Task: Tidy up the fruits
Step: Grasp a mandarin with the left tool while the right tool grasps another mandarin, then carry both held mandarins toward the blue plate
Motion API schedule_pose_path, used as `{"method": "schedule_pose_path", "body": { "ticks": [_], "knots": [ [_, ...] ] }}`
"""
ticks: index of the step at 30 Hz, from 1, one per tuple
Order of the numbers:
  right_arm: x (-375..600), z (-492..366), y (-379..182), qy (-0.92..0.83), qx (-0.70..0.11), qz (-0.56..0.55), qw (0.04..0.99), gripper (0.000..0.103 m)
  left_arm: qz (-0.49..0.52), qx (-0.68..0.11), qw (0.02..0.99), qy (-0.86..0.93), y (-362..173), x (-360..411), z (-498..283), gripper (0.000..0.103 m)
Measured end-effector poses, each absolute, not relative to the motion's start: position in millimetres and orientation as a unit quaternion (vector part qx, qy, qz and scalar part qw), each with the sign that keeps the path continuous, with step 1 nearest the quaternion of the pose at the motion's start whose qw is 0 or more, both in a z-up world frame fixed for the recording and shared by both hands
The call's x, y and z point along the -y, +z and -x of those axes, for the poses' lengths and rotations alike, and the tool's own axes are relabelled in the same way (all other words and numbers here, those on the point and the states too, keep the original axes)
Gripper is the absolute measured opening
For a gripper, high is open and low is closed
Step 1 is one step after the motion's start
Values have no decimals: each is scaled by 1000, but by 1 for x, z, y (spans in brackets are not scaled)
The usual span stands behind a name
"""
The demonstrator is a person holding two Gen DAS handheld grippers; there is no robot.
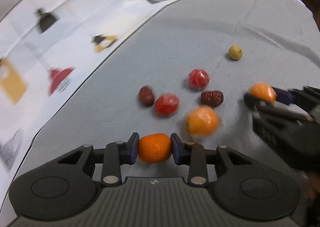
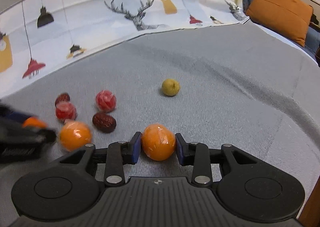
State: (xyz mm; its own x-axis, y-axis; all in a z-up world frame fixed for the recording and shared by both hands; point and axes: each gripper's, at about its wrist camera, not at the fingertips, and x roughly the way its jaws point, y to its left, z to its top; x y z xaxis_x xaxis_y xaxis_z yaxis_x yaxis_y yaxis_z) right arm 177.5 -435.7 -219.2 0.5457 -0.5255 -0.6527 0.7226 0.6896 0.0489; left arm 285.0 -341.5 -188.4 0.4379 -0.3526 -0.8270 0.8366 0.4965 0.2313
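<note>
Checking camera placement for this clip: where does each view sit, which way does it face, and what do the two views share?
Left wrist: on the left gripper, looking forward and down along its fingers over the grey cloth; its jaws clamp an unwrapped orange; the right gripper enters at right.
Right wrist: on the right gripper, facing the same cloth and the printed backdrop; its jaws clamp a wrapped orange; the left gripper enters at left.
Shared: a loose wrapped orange, two red fruits, two dark dates and the yellow-green fruit.

a loose cluster of fruits (image 2: 86,119) on the cloth (image 2: 220,86), one lone fruit (image 2: 170,87) farther back to the right
</note>
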Motion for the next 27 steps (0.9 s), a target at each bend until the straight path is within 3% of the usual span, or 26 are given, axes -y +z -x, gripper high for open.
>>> {"method": "schedule_pose_path", "body": {
  "ticks": [6, 11, 18, 27],
  "knots": [
    [428, -164, -202, -366, -279, -144, 876, 36, -252, -400, 822, -316, -113, 259, -236, 37],
    [394, -113, -139, -313, -267, -185, 893, 37, -194, -441, 827, -290, -68, 188, -179, 38],
    [318, -13, -57, -174, -252, -187, 934, 37, -156, -458, 842, -239, -42, 108, -96, 38],
    [249, 52, -21, -101, -233, -133, 958, 37, -123, -442, 864, -207, -23, 52, -30, 38]
  ]
}}
